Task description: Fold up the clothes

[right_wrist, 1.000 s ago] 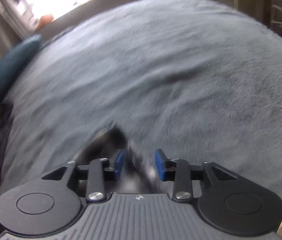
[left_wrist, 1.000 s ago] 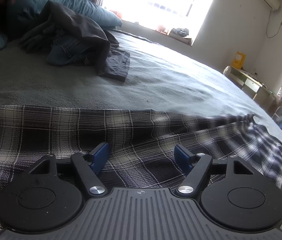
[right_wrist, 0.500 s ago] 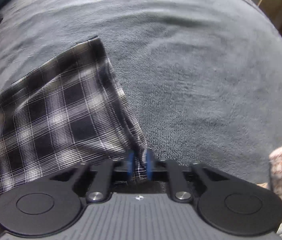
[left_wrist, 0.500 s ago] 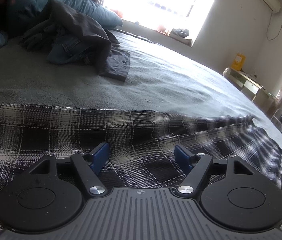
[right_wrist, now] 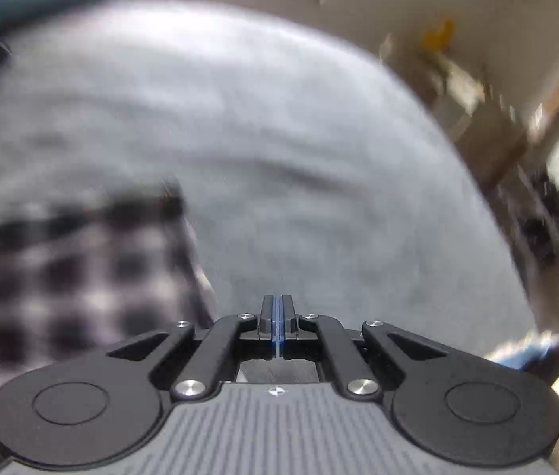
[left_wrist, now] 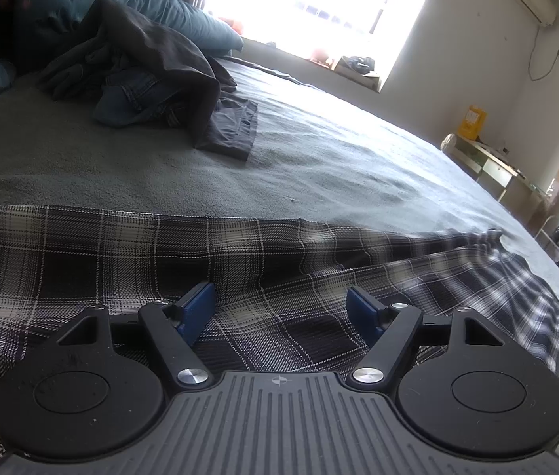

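Right claw pinched shut and swung off the shirt edge; left claw unmoved.

The plaid shirt (left_wrist: 240,261) lies spread on the grey bed (left_wrist: 319,166). The left claw (left_wrist: 281,308) hovers over it, jaws wide, touching nothing, as before. The right claw (right_wrist: 277,312), half a second ago pinching the shirt's corner, now shows its pads pressed together with no cloth visibly between; the shirt (right_wrist: 61,269) lies blurred to its left.
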`<control>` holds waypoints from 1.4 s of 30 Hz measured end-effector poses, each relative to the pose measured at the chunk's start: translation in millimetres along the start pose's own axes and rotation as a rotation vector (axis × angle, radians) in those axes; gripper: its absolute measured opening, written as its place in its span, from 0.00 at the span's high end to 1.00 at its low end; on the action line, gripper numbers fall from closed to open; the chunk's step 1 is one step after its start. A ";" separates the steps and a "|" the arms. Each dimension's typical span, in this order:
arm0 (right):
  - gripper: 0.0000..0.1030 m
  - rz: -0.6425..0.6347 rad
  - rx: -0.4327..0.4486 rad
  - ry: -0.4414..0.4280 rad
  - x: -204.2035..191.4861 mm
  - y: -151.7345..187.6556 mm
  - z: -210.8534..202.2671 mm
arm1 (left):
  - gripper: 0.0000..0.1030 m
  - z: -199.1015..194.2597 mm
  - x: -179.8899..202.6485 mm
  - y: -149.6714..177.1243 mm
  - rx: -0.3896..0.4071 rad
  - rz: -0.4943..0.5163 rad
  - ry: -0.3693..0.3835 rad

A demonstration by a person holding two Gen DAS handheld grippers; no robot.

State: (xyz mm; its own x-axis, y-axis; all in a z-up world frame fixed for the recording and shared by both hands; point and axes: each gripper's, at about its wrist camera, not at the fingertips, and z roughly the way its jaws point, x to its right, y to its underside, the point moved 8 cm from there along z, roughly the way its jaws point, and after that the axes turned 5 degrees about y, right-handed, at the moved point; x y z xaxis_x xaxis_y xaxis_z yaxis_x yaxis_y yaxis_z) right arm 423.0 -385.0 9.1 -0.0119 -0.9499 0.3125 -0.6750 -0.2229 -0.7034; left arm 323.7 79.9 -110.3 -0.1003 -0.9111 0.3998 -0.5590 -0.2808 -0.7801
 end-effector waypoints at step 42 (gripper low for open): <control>0.52 -0.436 0.497 -0.961 -478.2 159.7 -348.7 | 0.22 -357.2 -187.5 123.7 0.452 -0.684 -0.192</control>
State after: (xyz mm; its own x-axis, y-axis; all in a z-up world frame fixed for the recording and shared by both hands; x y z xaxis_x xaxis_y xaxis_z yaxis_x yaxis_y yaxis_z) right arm 63.7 110.1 -30.0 0.8570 -0.4994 0.1271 -0.1182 -0.4307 -0.8947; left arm -20.7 323.7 -109.9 0.3055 -0.5204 0.7974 -0.0585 -0.8461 -0.5298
